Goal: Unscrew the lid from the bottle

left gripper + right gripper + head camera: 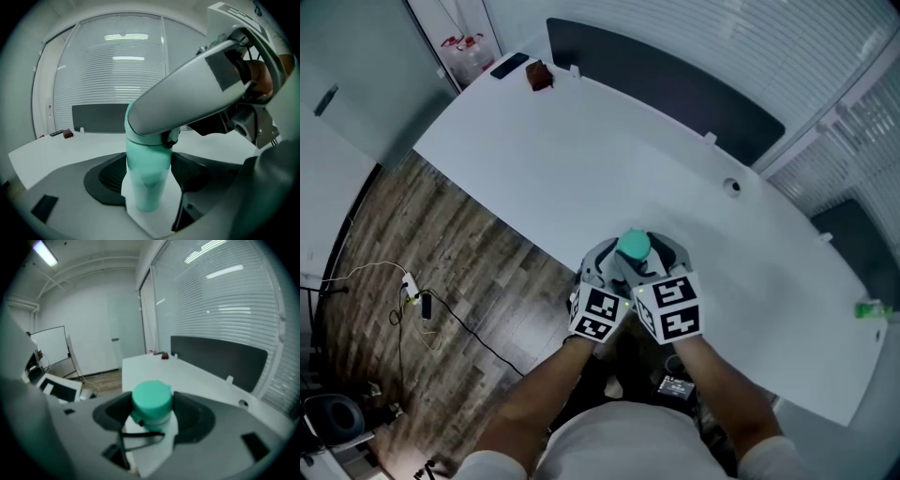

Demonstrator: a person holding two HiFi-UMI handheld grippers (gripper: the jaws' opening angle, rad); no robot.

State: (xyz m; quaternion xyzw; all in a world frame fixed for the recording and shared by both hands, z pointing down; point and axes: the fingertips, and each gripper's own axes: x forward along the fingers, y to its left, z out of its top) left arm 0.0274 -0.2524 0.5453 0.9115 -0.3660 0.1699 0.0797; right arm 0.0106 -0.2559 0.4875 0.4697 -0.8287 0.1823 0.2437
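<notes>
By the near edge of the white bench [581, 159], the left hand-held gripper [148, 169] clamps the mint-green plastic bottle [146, 187] round its body. The right hand-held gripper [152, 407] clasps the round mint-green lid [151, 397]. I'd hold the body steady and turn only the lid, squarely.

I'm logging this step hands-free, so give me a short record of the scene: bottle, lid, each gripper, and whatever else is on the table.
bottle: mint green, upright, at the near edge of the white table
lid: mint green, on the bottle
left gripper: shut on the bottle's body
right gripper: shut on the lid
other items: dark flat device and small brown object at the table's far corner
</notes>
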